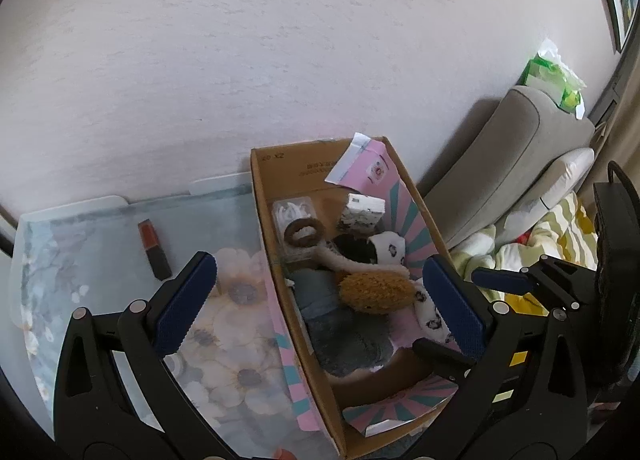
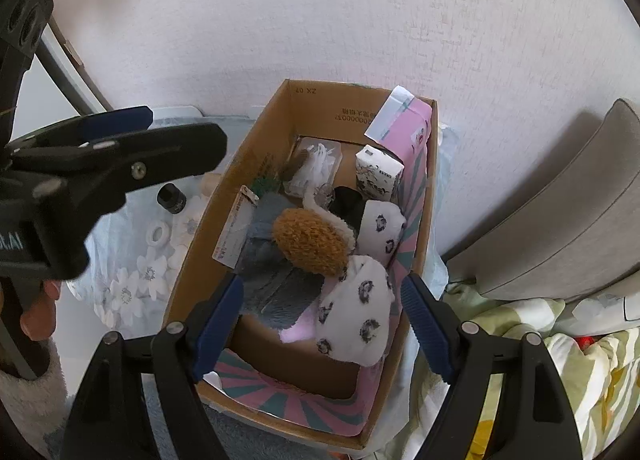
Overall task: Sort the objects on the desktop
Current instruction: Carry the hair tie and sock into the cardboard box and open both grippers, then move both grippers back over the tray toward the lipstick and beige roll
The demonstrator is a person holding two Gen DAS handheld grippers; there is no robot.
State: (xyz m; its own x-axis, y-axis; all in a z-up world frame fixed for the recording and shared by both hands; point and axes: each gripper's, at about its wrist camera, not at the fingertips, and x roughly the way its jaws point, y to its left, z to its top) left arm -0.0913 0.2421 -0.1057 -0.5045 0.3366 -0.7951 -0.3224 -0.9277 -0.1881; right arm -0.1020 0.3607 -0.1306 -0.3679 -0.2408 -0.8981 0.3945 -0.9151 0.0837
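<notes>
A cardboard box point(image 1: 267, 228) point(image 2: 240, 164) stands on a floral mat against the wall. It holds a brown fuzzy brush point(image 1: 376, 294) point(image 2: 312, 242), white spotted socks point(image 2: 356, 320), grey cloth point(image 1: 344, 336), a brown hair ring point(image 1: 303, 231), a small white carton point(image 2: 378, 172) and a pink packet point(image 1: 374, 168). My left gripper point(image 1: 316, 300) is open and empty over the box's left wall. My right gripper point(image 2: 322, 320) is open and empty above the box's near end. A lipstick point(image 1: 154, 249) lies on the mat left of the box.
A small dark bottle point(image 2: 172, 198) and a white tape roll point(image 2: 159, 235) sit on the floral mat point(image 1: 224, 324) left of the box. A grey cushion point(image 1: 516, 164) and yellow striped bedding point(image 2: 540, 372) lie to the right. The left gripper's body shows in the right wrist view point(image 2: 100, 164).
</notes>
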